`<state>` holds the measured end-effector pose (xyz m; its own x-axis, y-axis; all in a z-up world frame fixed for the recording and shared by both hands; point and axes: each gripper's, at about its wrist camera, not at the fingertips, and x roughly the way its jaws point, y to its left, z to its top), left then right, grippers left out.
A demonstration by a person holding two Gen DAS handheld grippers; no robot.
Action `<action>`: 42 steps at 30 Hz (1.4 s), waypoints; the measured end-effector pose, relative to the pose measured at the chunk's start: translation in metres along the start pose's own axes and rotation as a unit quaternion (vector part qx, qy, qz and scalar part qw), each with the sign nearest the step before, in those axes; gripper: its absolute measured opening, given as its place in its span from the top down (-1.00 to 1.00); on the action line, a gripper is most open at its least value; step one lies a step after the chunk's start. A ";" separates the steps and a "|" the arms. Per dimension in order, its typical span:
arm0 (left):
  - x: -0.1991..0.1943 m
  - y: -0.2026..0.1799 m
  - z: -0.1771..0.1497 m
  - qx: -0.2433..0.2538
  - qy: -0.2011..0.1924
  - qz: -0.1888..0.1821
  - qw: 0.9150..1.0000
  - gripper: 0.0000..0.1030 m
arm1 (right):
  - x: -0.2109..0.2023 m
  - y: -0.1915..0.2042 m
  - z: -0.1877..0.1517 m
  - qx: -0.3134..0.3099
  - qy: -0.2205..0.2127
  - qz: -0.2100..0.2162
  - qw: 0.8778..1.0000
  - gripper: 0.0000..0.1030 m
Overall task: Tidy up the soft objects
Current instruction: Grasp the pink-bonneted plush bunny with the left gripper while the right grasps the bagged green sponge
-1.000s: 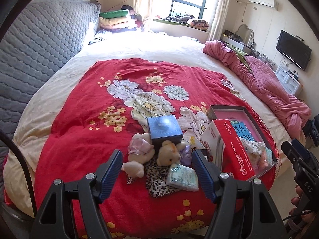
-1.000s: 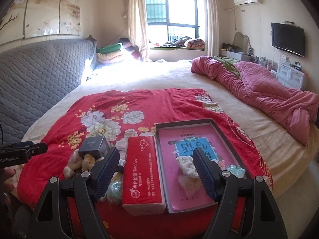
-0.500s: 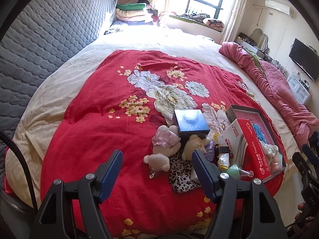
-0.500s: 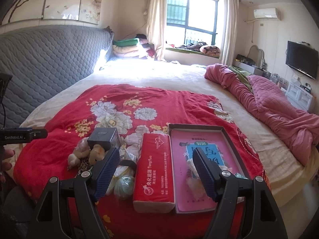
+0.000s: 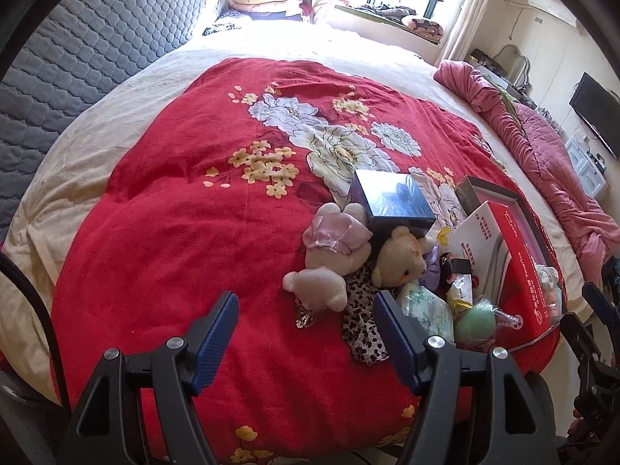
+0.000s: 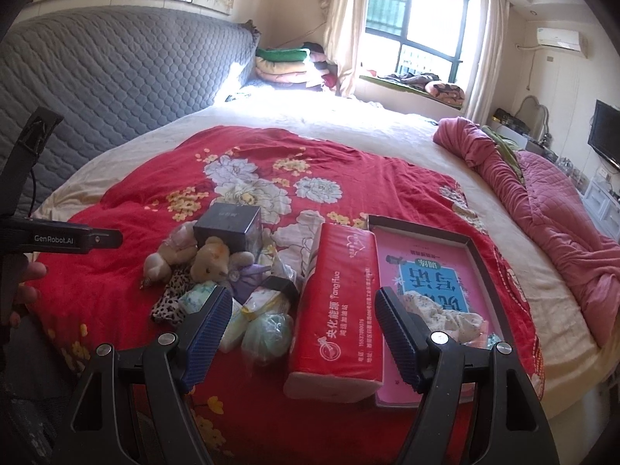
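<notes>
Left gripper (image 5: 306, 325) held over the near edge of the red floral blanket (image 5: 186, 209), jaws spread wide, nothing between them. Right gripper (image 6: 304, 325) likewise wide open and empty, poised above the near end of the red tissue pack (image 6: 335, 310).

Soft things heaped in one cluster on the blanket: a pale teddy bear in a pink dress (image 5: 329, 255) lying face down, a cream teddy bear (image 5: 399, 259) just beside it and leaning against the dark blue box (image 5: 391, 197). Under both bears, a leopard-print cloth (image 5: 362, 321). To the right of that, a pale wrapped packet (image 5: 426, 306), a green ball in clear wrap (image 5: 474, 321) and a small lavender soft piece (image 6: 248, 275) – all touching or nearly so, crowded against the side of the tissue pack.

Beside the tissue pack on its right, touching it, a shallow dark-rimmed tray (image 6: 478, 267) lined with a pink-and-blue printed book cover; a light floral fabric bundle (image 6: 445, 314) resting in its near end. Cannot tell what the small teal item at the tray's near corner is.

Beyond the blanket, cream bed sheet (image 6: 348, 124), a rumpled pink quilt (image 6: 542, 201) along the right side, grey quilted headboard (image 6: 116, 69) on the left – folded bedding (image 6: 286, 62) stacked at the far corner by the window.
</notes>
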<state>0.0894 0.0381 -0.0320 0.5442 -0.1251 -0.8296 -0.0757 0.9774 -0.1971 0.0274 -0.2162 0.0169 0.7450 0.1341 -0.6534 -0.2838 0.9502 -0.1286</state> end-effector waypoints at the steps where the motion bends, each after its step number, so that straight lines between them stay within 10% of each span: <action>1: 0.003 0.001 0.000 0.000 0.003 -0.001 1.000 -0.37 | 0.003 0.001 -0.001 -0.002 0.002 0.001 1.000 -0.50; 42: 0.087 -0.011 0.019 0.031 0.039 -0.023 0.999 -0.37 | 0.098 0.084 -0.046 -0.289 0.096 -0.054 0.951 -0.50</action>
<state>0.1534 0.0199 -0.0923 0.4796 -0.1800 -0.8588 0.0008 0.9788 -0.2048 0.0488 -0.1362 -0.0927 0.6800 -0.0623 -0.7306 -0.5377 0.6351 -0.5546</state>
